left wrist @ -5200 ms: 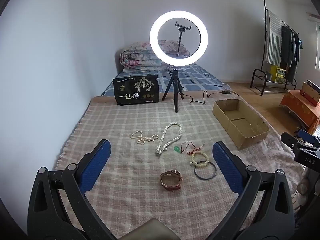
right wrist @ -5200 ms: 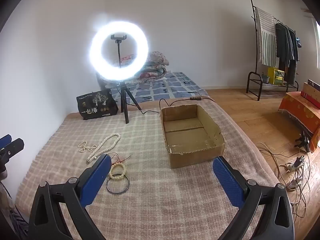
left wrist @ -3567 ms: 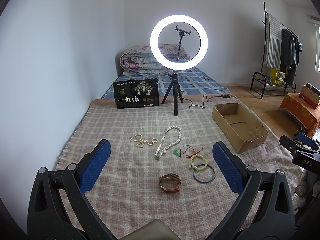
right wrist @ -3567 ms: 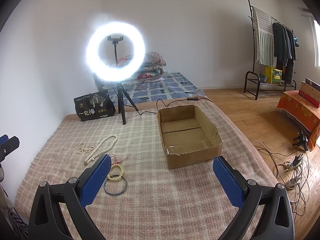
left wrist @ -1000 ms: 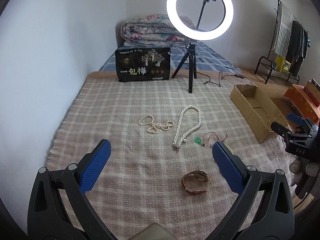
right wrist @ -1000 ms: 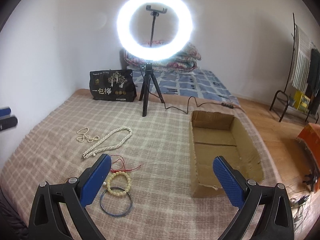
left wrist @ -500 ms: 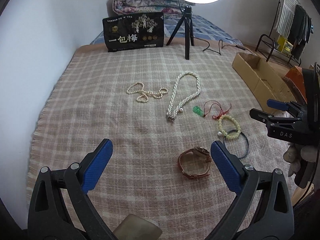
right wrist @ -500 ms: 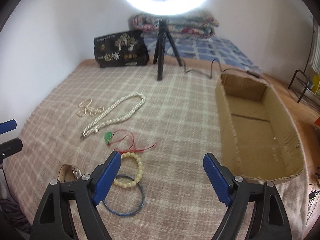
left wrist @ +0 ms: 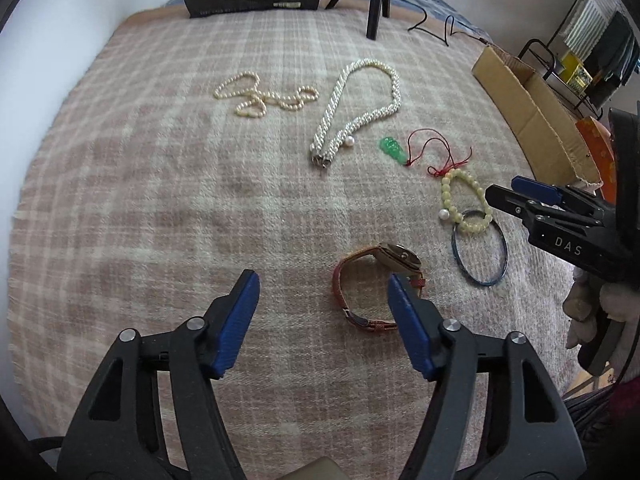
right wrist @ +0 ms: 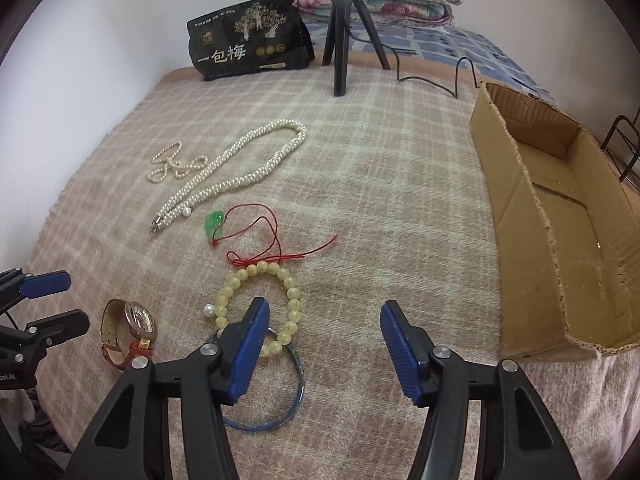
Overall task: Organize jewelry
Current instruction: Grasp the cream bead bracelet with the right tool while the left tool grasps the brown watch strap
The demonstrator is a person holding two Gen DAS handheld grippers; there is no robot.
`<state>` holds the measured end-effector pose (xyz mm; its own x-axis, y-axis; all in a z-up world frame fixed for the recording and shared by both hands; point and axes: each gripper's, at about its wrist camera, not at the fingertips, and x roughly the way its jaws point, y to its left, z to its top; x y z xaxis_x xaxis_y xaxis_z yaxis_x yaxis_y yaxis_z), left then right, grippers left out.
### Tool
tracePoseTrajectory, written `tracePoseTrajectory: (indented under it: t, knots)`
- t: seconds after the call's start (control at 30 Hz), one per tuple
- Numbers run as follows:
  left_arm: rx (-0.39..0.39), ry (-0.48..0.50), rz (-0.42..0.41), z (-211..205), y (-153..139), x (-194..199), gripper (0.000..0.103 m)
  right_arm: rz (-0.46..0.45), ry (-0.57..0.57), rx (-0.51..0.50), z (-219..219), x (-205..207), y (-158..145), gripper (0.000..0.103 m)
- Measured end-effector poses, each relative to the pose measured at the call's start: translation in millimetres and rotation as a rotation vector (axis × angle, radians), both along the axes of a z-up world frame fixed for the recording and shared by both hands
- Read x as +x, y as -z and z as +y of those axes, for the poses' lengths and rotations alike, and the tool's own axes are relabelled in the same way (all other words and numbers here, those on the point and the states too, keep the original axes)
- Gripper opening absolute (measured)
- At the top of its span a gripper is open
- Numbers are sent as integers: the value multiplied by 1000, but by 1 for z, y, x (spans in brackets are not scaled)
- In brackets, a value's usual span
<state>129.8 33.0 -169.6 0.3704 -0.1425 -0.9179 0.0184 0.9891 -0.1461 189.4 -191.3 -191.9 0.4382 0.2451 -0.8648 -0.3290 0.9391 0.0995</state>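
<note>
- We read "一包梅" in large white characters on the black bag (right wrist: 250, 36) standing at twelve o'clock on the blanket; its smaller print is too fine for us.
- We read "DAS" in white on the right gripper (left wrist: 536, 200), at three o'clock in the left wrist view.

A woven plaid blanket (right wrist: 400, 184), matt and slightly fuzzy, is seen under everything. The cardboard box (right wrist: 520, 216) is shown as raw, matt corrugated board with torn edges. The thick pearl necklace (left wrist: 360, 100) and the thin pearl strand (left wrist: 260, 96) are rendered glossy. The yellow bead bracelet (right wrist: 294, 304) looks smooth and waxy, the blue bangle (left wrist: 480, 248) hard and shiny. The watch (right wrist: 132, 328) is given a polished metal case and a red leather-like strap. Ribbed matt blue pads (right wrist: 248, 344) are carried on black plastic arms.
</note>
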Motion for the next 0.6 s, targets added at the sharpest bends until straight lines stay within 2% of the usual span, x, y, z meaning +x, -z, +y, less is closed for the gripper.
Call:
tracePoseTrajectory:
  t: [0.1,0.4,0.6]
  knots:
    - [-13,-2,33,-1,7,3,59,23,-5,15,0,3,5,48]
    - [-28,-17,82,0,22,7,58,43,-32,28,9,12,10,35]
    - [-21,-17,94,1,30,10,49,36,-56,-19,19,13,15,33]
